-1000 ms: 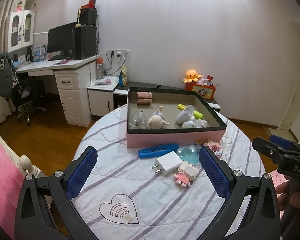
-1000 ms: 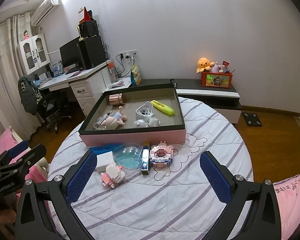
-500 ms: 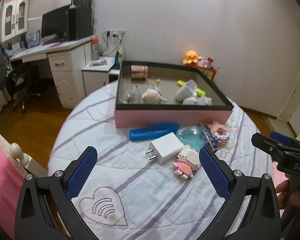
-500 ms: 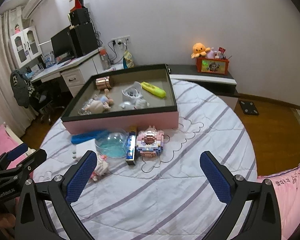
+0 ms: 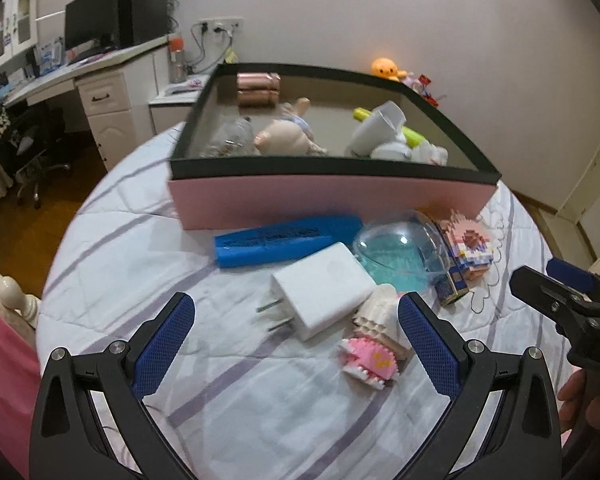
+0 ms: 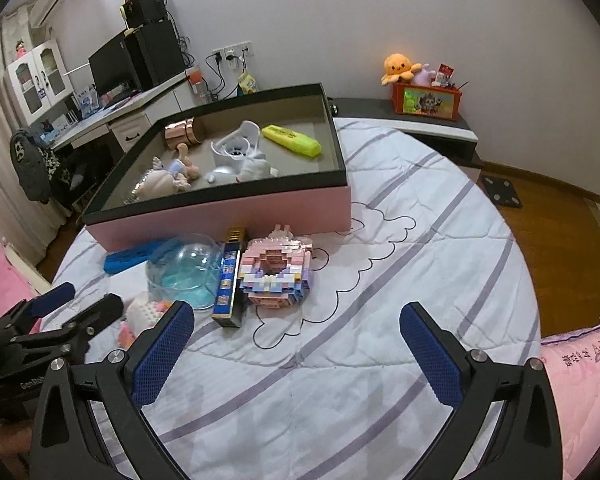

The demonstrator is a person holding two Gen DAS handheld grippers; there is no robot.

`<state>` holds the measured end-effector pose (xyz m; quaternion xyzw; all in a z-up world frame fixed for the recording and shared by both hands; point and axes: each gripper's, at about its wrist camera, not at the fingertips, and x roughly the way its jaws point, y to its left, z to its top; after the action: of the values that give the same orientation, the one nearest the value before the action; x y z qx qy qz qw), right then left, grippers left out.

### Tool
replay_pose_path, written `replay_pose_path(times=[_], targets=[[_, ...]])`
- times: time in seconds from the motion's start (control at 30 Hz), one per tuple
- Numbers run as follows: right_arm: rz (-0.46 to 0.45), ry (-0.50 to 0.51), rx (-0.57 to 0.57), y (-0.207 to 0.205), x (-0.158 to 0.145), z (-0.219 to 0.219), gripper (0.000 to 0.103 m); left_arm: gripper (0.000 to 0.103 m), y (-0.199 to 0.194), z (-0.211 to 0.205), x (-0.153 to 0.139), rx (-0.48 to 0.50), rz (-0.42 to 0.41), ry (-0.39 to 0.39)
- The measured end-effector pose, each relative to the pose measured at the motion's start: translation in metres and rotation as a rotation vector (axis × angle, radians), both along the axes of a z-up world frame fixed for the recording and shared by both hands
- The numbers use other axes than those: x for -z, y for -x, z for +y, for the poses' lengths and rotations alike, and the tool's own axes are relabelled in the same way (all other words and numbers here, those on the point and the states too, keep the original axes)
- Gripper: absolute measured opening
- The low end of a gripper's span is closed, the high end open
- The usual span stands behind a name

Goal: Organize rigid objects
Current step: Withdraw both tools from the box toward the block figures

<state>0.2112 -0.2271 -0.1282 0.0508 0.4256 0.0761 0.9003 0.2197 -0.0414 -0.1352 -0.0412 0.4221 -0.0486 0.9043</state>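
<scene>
Both handheld grippers close in on the clutter spread over a round table covered in a white quilt with lilac stripes [image 6: 400, 264]. Over the past second the left gripper [image 5: 296, 336] has swept low toward the loose items, which now fill far more of its view than they did a moment ago, and its blue-padded jaws stand spread wide and empty around a white plug-in charger block [image 5: 324, 290] lying just ahead. The right gripper [image 6: 296, 340] has also come lower, jaws likewise wide apart and holding nothing, with a pastel brick-built model [image 6: 276, 274] and a long dark blue and gold box [image 6: 230, 278] lying ahead and to its left.

Still waiting on the cloth: a flat blue plastic case [image 5: 288, 240], a clear dome with a turquoise base [image 5: 400, 252] and a small pink and white brick figure [image 5: 374, 338], which sits just beside the charger. All lie in front of the shallow pink box with a black rim [image 6: 228, 210], which already holds a doll, a yellow highlighter, a copper-coloured tin and white pieces.

The approach suggests a pick is imminent, most likely the charger, though no item has yet been gripped and the sorting looks roughly half done
</scene>
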Motion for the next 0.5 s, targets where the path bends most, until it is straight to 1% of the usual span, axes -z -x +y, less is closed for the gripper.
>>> replay_pose_path(times=[0.17,0.33,0.5], targets=[[0.014,-0.01,0.005,-0.007,0.006,-0.007,0.103,0.103,0.015,-0.012,0.0,0.043,-0.02,-0.012],[0.021,-0.008,-0.005,-0.014,0.011,-0.008,0.103,0.103,0.022,-0.023,0.014,0.077,0.019,-0.014],[0.024,-0.01,-0.013,-0.024,0.016,-0.007,0.103,0.102,0.021,-0.034,0.014,0.108,0.017,-0.015]])
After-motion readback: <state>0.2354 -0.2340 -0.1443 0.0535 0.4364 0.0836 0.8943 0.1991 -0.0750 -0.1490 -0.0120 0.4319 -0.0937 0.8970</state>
